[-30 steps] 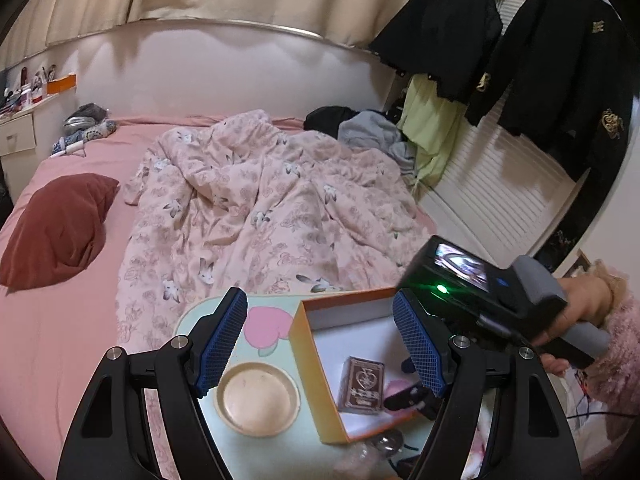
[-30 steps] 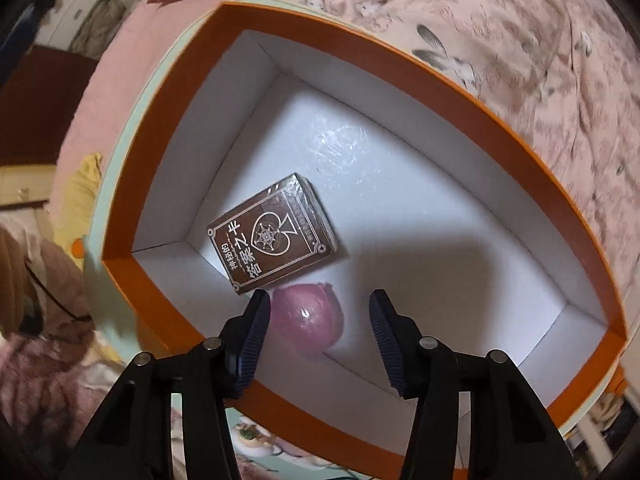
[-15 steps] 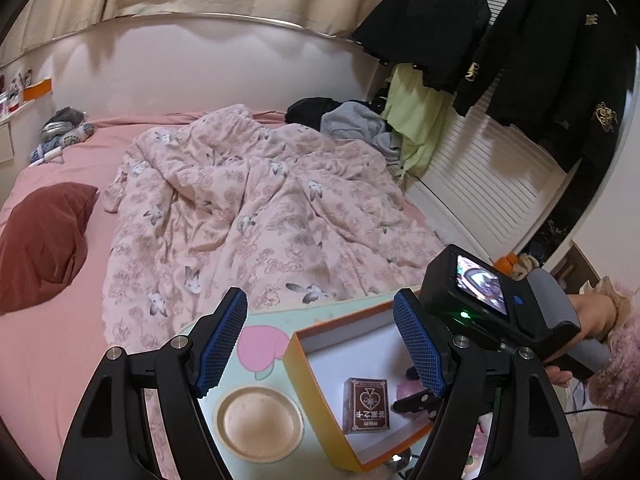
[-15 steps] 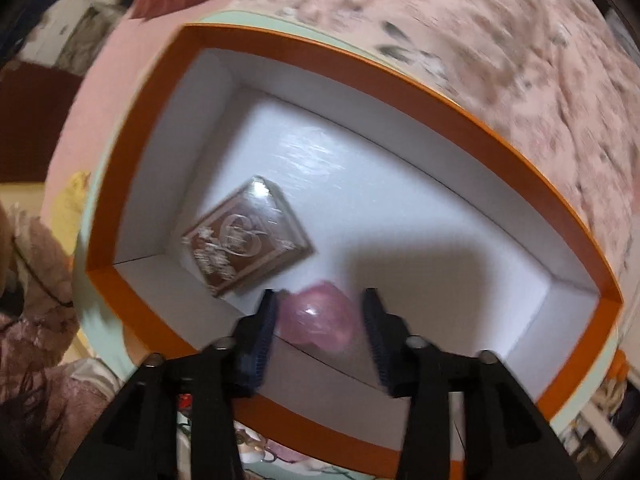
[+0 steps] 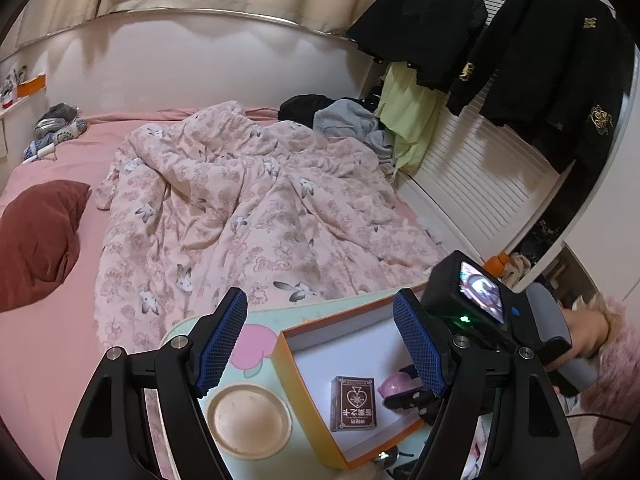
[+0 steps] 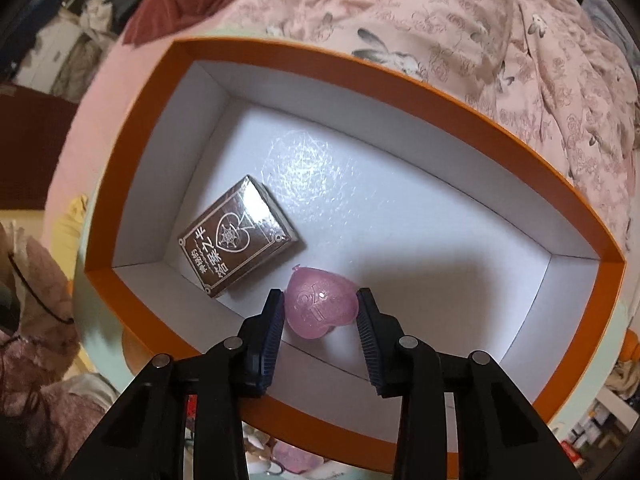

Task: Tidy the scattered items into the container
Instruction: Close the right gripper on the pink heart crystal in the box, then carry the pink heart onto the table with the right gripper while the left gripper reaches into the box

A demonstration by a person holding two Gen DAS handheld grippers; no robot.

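An orange-rimmed box with a white inside stands on a small mint table. A brown card pack lies flat on its floor. My right gripper points straight down into the box. Its jaws are closing on a translucent pink heart, and both pads touch its sides. From the left wrist view the same box, card pack and pink heart show low on the right. My left gripper hovers open above the table with nothing between its fingers.
A round beige dish sits on the table left of the box. Behind lies a bed with a rumpled pink quilt and a dark red pillow. A hand in a fluffy pink sleeve holds the right gripper.
The right gripper's jaws have narrowed from wide apart around the pink heart to touching it on both sides. The left wrist view has swung a little; its jaws stay as wide.
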